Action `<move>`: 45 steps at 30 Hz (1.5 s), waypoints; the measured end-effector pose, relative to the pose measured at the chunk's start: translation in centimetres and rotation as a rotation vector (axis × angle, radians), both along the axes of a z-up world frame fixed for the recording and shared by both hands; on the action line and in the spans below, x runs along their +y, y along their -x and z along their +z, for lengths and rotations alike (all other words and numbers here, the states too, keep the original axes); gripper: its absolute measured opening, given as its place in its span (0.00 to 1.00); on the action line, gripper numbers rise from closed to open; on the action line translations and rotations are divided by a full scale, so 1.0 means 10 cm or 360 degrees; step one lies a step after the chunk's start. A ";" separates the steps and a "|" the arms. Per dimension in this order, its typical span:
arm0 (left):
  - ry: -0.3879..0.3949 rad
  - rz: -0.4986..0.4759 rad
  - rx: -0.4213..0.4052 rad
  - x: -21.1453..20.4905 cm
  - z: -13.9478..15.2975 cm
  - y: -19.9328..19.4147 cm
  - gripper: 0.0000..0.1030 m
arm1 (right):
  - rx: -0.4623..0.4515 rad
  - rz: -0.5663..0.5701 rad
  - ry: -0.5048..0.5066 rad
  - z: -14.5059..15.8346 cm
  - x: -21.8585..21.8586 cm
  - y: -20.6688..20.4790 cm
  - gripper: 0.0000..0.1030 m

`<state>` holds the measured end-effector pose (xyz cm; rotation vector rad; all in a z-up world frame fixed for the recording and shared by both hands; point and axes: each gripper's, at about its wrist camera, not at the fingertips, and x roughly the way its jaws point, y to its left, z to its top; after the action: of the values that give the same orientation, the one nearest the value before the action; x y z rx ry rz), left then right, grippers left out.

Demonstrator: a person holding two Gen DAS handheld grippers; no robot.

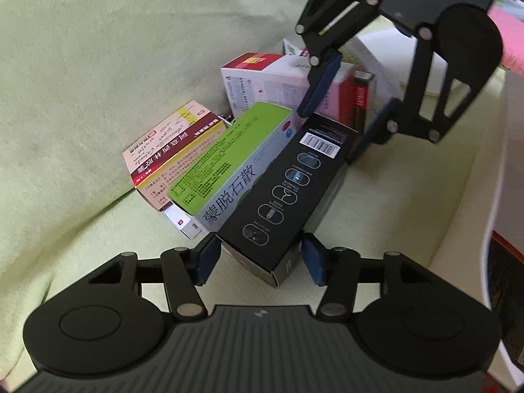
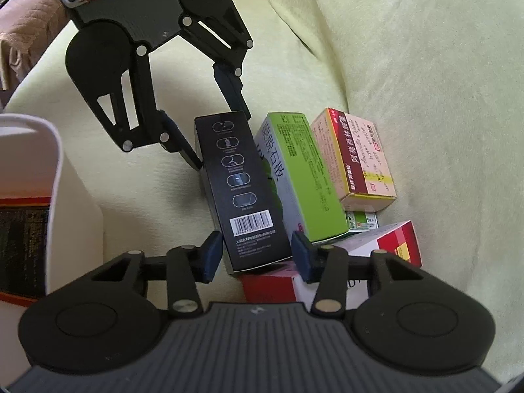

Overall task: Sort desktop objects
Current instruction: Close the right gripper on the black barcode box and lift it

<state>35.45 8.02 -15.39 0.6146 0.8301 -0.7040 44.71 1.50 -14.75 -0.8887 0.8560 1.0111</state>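
Note:
A long black box (image 1: 285, 180) (image 2: 239, 180) with a barcode lies on a pale green blanket, leaning against a green-and-white medicine box (image 1: 229, 160) (image 2: 301, 177). My left gripper (image 1: 260, 258) (image 2: 222, 139) is shut on one end of the black box, with a pad against each side. At the barcode end, my right gripper (image 2: 257, 253) (image 1: 329, 134) is shut on the same box. A pink-and-maroon medicine box (image 1: 170, 150) (image 2: 357, 157) and a white-and-red box (image 1: 262, 82) (image 2: 393, 245) lie beside them.
The blanket (image 1: 98, 65) rises like a cushion behind the pile. A white container (image 2: 32, 163) (image 1: 497, 163) holding a red-and-black item stands close to the black box's open side. A small white box (image 1: 183, 226) pokes out under the green one. Something pink (image 1: 511, 39) lies beyond.

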 end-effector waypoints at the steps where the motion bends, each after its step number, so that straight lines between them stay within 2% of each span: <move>1: -0.0002 -0.0001 -0.0002 0.00 0.00 0.01 0.55 | -0.0004 0.0012 0.0006 0.00 0.00 0.01 0.41; 11: -0.0006 0.0008 -0.0012 0.01 0.00 0.06 0.55 | 0.0015 0.0020 0.0042 -0.04 0.05 -0.11 0.44; 19: -0.0061 -0.0064 -0.0074 -0.01 0.03 0.23 0.52 | -0.0067 0.0295 0.0222 -0.11 0.14 0.00 0.41; 23: -0.0049 -0.0047 -0.0075 0.01 0.01 0.23 0.52 | -0.0055 0.0265 0.0230 -0.21 0.20 -0.04 0.45; 27: -0.0039 -0.0020 -0.0084 0.03 0.00 0.23 0.51 | -0.0049 0.0182 0.0153 -0.17 0.14 0.00 0.43; 28: -0.0046 -0.0006 -0.0079 0.03 0.01 0.22 0.49 | -0.0044 0.0158 0.0137 -0.16 0.13 0.01 0.42; 29: -0.0053 0.0008 -0.0074 0.04 0.02 0.22 0.36 | -0.0043 0.0137 0.0120 -0.14 0.11 0.02 0.41; 31: -0.0064 0.0036 -0.0065 0.05 0.05 0.21 0.23 | -0.0044 0.0098 0.0080 -0.08 0.08 0.03 0.39; 33: -0.0068 0.0056 -0.0061 0.07 0.09 0.22 0.16 | -0.0046 0.0077 0.0050 -0.02 0.07 0.06 0.39; 37: -0.0124 0.0051 -0.0054 0.04 0.14 0.28 0.15 | -0.0026 0.0084 0.0057 0.07 0.09 0.16 0.39; 40: -0.0170 0.0049 -0.0044 0.02 0.13 0.33 0.15 | 0.0015 0.0099 0.0081 0.02 0.13 0.21 0.38; 45: -0.0095 0.0107 -0.0012 0.07 0.07 0.29 0.23 | 0.0026 0.0093 0.0065 -0.06 0.10 0.21 0.38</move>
<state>32.56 8.77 -14.68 0.6398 0.8637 -0.6172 42.57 2.53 -15.32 -0.9459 0.8714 1.0558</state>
